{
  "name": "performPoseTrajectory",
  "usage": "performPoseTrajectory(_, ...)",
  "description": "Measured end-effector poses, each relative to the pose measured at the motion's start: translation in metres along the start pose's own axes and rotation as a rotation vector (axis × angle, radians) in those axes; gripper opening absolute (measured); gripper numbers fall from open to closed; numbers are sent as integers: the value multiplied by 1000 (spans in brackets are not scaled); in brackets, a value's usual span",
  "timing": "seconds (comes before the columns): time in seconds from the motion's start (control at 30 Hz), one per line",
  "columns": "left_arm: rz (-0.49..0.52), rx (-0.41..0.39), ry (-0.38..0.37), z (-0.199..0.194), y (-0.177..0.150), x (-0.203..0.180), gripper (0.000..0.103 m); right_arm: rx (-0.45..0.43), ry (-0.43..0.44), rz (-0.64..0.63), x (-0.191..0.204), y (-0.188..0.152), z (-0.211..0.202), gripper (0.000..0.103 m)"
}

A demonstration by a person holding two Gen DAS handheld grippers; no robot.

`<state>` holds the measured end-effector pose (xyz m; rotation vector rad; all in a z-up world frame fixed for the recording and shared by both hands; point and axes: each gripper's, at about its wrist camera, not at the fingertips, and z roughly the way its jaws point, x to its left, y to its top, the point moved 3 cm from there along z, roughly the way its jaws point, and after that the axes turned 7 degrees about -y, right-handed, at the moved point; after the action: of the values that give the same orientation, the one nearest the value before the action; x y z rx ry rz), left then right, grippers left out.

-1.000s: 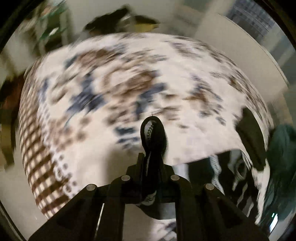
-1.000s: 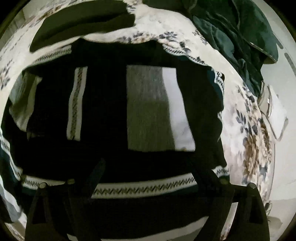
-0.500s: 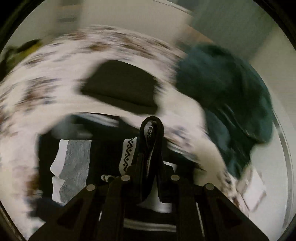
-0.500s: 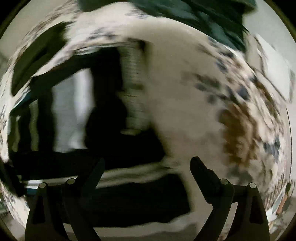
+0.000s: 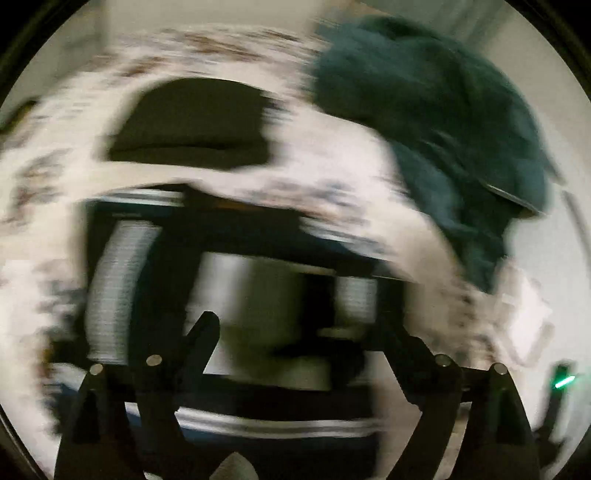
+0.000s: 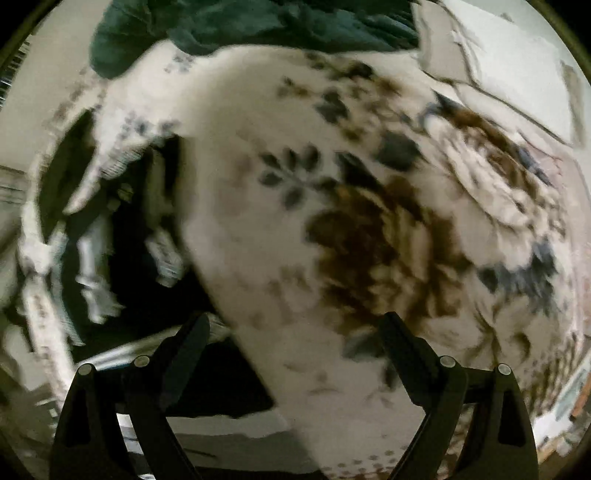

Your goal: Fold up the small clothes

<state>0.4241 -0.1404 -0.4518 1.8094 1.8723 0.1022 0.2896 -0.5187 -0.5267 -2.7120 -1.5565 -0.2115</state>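
Observation:
A black garment with grey and white patches and patterned stripes (image 5: 236, 266) lies on the floral cloth (image 5: 332, 155). My left gripper (image 5: 299, 321) is open and empty just above it; the view is blurred by motion. In the right wrist view the same garment (image 6: 122, 258) lies at the left, partly bunched. My right gripper (image 6: 295, 325) is open and empty, over the floral cloth (image 6: 332, 206) beside the garment's right edge.
A folded dark piece (image 5: 192, 125) lies beyond the garment. A heap of dark green clothes (image 5: 443, 122) sits at the back right, also at the top of the right wrist view (image 6: 258, 22). White paper (image 6: 509, 62) lies at the far right.
My left gripper has let go of the garment's edge and opened wide. My right gripper has swung right, off the garment and over the floral cloth.

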Motion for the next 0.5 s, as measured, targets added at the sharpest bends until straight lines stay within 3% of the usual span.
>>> performPoseTrajectory(0.1,-29,-25,224,-7,11,87,87,-23,102,-38,26,26,-10,95)
performPoseTrajectory(0.13,-52,-10,267,-1,14,110,87,-23,142,-50,39,38,-9,95)
performPoseTrajectory(0.27,-116,76,294,46,30,169,87,17,280,-41,99,75,19,94)
performPoseTrajectory(0.33,-91,121,303,76,35,177,87,49,272,-31,116,85,41,70)
performPoseTrajectory(0.37,-84,147,314,88,37,181,87,77,257,-29,127,89,54,29)
performPoseTrajectory(0.4,-81,156,341,97,39,186,87,91,241,-21,131,89,59,6)
performPoseTrajectory(0.5,-101,166,335,112,50,200,89,41,199,15,130,88,50,5)
